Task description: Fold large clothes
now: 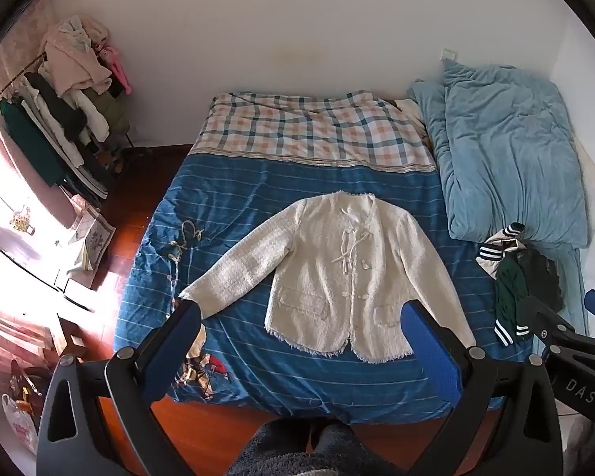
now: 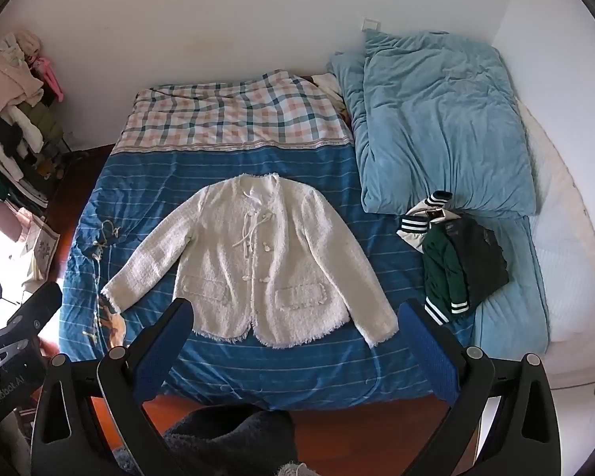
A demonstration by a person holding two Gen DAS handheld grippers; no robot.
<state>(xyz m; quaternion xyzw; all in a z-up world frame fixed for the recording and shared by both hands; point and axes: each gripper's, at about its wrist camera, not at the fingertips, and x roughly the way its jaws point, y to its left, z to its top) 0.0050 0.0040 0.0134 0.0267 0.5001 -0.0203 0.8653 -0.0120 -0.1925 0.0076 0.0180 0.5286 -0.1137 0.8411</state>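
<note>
We hold the left claw point(image 1: 301, 341) and the right claw point(image 2: 297, 337) above the near edge of the bed point(image 2: 226, 373), both spread wide and empty; we judge the fold not yet begun. The cream tweed jacket point(image 2: 254, 258) lies flat, front up and buttoned, mid-bed, its sleeves angled outward. The next move likely calls for pinching a sleeve cuff and carrying it across the chest.
</note>
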